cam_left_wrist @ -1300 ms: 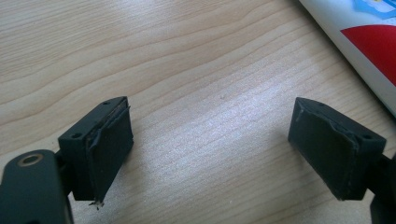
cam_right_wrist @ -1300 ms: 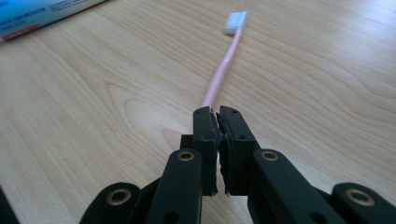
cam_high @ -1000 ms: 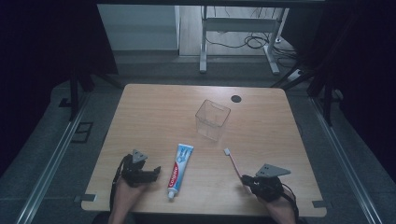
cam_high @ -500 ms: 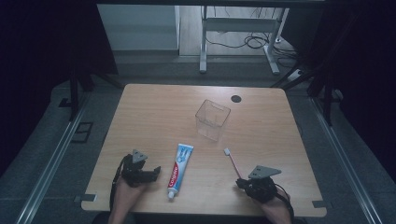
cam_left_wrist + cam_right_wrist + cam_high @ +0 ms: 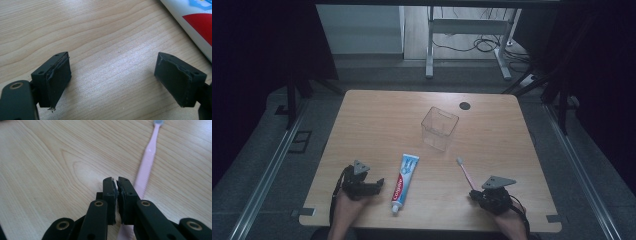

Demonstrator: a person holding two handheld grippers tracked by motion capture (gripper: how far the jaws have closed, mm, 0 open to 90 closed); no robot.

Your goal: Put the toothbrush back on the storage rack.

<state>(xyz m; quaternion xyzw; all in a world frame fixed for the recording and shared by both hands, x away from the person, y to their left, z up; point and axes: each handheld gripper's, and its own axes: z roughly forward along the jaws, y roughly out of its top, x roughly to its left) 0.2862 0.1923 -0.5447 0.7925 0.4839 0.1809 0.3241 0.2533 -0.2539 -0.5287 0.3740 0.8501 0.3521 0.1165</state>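
The right hand-held gripper [image 5: 116, 185] sat at the near right of the counter [image 5: 377, 115] with its jaws pressed together on nothing, the pink toothbrush [image 5: 147, 161] lying just beside them, its handle running under the right jaw. Judged from that, the risk was plain: jaws that closed beside the handle would have missed it, and pushing forward while shut could have nudged the slim handle sideways or rolled it out of line. The jaws would have needed to spread and straddle the handle first.

The toothbrush was thin and pale pink with a ribbed grip stretch and a greyish head at its far end, lying flat and pointing away toward the clear plastic cup [image 5: 440, 127] near the middle of the counter. The left hand-held gripper [image 5: 361, 183] rested at the near left, jaws spread wide over bare wood, with the toothpaste tube [image 5: 404, 177] just to its right.
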